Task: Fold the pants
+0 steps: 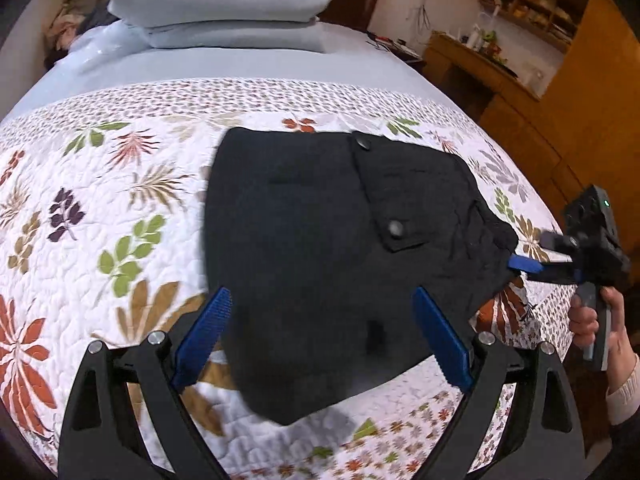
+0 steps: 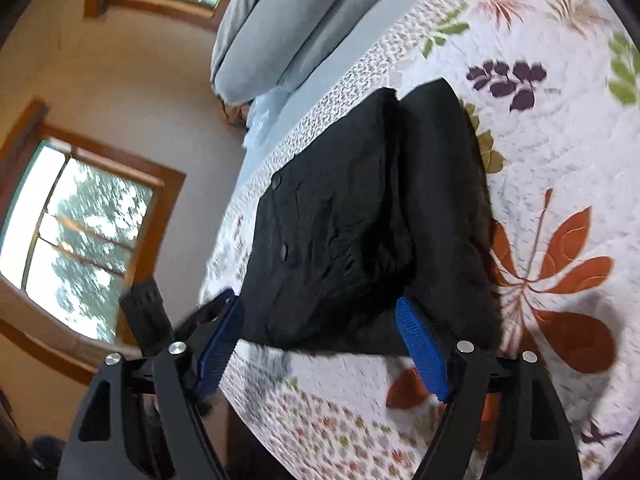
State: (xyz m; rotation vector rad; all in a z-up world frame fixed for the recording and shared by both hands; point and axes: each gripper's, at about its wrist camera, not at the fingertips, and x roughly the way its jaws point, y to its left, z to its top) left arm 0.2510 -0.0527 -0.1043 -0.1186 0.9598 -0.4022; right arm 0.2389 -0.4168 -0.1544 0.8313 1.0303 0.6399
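Black pants (image 1: 328, 240) lying folded in a thick pad on the quilt (image 1: 100, 200).
Both tongs, left (image 1: 324, 336) and right (image 2: 320, 340), are gaping with ribbed blue pads, gripping nothing. Left view alone is showing the flap pocket at 2 o'clock; right view, windows (image 2: 80, 220) at 9.

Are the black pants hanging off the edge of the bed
No, the folded black pants lie wholly on the floral quilt.

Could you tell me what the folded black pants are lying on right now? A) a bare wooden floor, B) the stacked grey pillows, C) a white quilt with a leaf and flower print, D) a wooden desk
C: the folded black pants lie flat on the leaf-printed white quilt, well short of the grey pillows.
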